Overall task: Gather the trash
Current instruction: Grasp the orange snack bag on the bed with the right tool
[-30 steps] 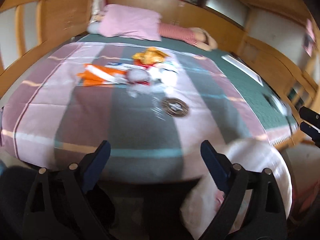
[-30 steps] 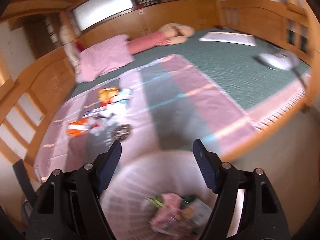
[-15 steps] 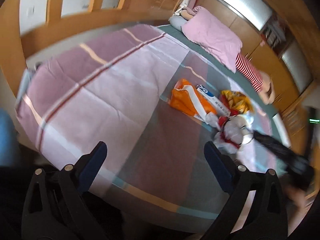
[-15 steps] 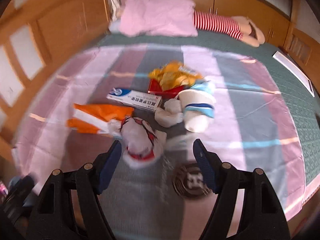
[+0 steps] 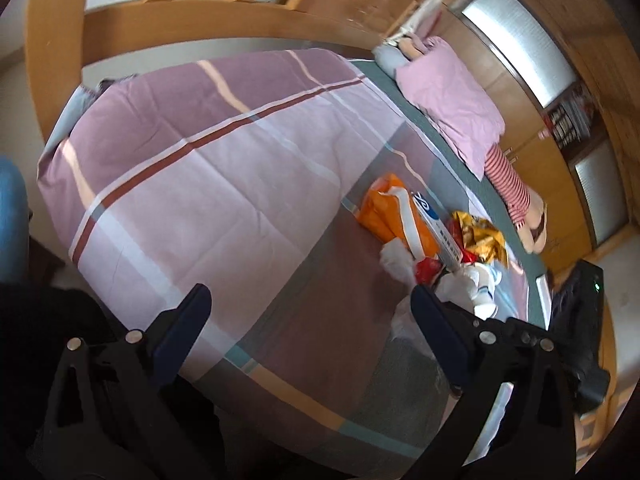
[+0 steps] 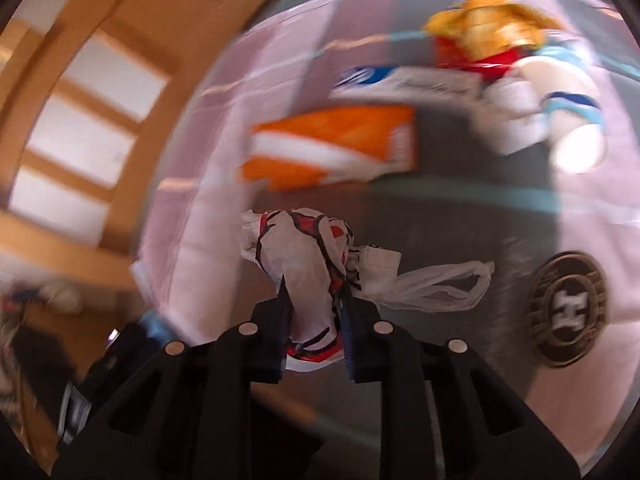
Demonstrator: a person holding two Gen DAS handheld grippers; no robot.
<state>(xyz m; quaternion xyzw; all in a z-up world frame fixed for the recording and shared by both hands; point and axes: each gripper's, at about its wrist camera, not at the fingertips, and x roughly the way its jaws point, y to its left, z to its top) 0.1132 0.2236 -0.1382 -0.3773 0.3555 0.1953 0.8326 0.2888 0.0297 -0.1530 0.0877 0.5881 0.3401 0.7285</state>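
Observation:
My right gripper [image 6: 314, 304] is shut on a crumpled white plastic bag with red and black print [image 6: 304, 252], just above the striped bedspread [image 6: 192, 184]. Beyond it lie an orange-and-white packet [image 6: 332, 148], a blue-and-white carton [image 6: 404, 80], a yellow-and-red snack bag [image 6: 484, 28] and a white paper cup [image 6: 568, 120]. My left gripper [image 5: 308, 312] is open and empty over the bed's near edge. The same litter pile shows at its right, with the orange packet [image 5: 396, 216] nearest. The right gripper's body [image 5: 576, 320] is at the far right.
A round dark lid with a white emblem [image 6: 568, 308] lies right of the held bag. A pink pillow [image 5: 452, 108] and a striped soft toy [image 5: 508, 180] rest at the bed's far side. Wooden bed rails [image 5: 168, 20] run along the left.
My right gripper moved from over the white bin to the litter pile and closed on the white printed bag. My left gripper swung left, now facing the bed's left part.

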